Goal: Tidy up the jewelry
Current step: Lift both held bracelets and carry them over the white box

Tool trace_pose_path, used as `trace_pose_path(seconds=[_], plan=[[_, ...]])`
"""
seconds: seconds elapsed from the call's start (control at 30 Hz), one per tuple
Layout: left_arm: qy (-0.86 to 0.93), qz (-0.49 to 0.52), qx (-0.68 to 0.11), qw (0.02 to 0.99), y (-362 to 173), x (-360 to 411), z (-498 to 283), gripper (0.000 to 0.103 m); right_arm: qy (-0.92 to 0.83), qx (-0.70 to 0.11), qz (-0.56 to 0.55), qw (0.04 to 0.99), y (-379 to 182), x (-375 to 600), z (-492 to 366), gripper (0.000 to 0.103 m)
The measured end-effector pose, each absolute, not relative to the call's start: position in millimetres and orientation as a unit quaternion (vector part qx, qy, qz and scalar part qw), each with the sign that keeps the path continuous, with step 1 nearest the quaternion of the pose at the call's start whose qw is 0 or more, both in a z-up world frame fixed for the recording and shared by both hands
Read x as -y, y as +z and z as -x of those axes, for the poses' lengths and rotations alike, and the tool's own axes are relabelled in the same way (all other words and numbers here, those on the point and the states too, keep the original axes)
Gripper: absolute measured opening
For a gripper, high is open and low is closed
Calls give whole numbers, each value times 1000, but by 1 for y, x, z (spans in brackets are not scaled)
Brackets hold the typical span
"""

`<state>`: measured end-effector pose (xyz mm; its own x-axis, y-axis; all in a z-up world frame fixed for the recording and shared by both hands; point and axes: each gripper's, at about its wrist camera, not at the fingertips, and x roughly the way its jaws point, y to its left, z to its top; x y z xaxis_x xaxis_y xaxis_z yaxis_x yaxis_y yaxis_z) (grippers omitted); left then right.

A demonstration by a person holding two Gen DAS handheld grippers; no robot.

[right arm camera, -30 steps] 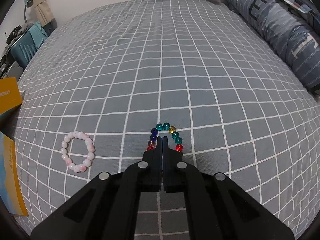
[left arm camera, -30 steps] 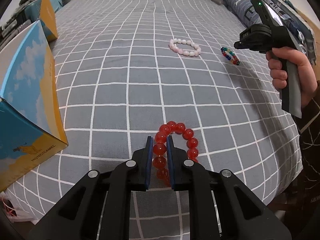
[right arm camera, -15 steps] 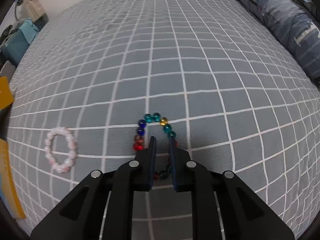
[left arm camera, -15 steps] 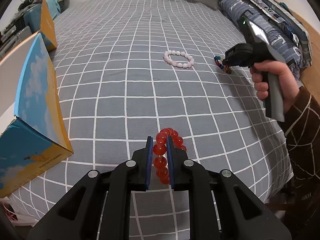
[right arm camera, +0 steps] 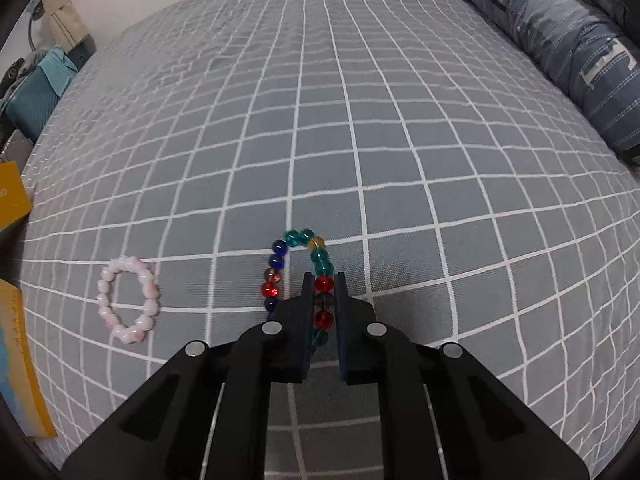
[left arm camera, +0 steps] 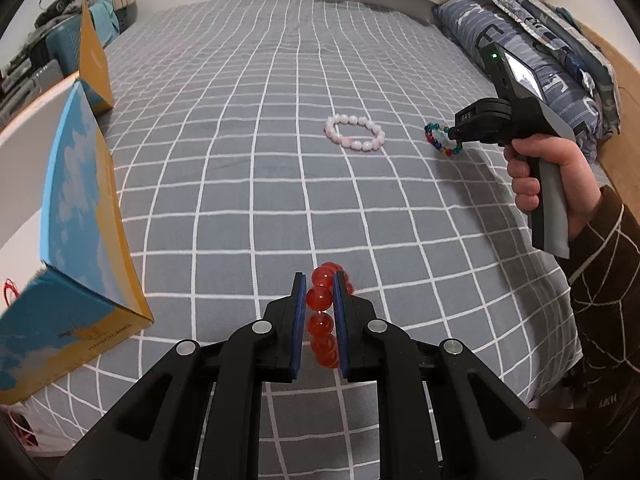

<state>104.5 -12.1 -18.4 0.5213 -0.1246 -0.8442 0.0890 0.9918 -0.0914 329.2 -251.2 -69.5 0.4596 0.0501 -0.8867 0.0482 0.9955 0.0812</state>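
**Both tongs on beads, pink bracelet loose on the bed**

My left gripper (left arm camera: 317, 286) is narrow and clamped on the red bracelet (left arm camera: 320, 298): one big red bead sits squeezed between the blue pads, with more beads strung behind it toward me and a few showing past the tips. The bracelet hangs in my grip above the near edge of the checked bed (left arm camera: 248, 184).

My right gripper (right arm camera: 321, 280) has the multicolour bracelet (right arm camera: 276, 276) between its fingers. Its jaws are closing, nearly shut, and a red bead lies right between the pads with a dark one, another red and a teal one behind it. The rest of the loop curves out to the left of the tips, over the sheet. From my left camera I see my right hand (left arm camera: 548, 176) holding that gripper over the far right of the bed, the coloured loop dangling from its tip.

The pink bracelet (left arm camera: 354, 135) lies flat on the sheet, left of the multicolour one and apart from it. A blue and yellow box (left arm camera: 80, 248) stands at the bed's left edge. Pillows (right arm camera: 560, 40) lie along the right side.
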Motion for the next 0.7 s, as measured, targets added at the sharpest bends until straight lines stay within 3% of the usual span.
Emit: trace_pose_path(seconds=[0.7], plan=[[-44,32,-460,886,44,-15,-143,13,54,-452,-31,890,24,215,-288,9]])
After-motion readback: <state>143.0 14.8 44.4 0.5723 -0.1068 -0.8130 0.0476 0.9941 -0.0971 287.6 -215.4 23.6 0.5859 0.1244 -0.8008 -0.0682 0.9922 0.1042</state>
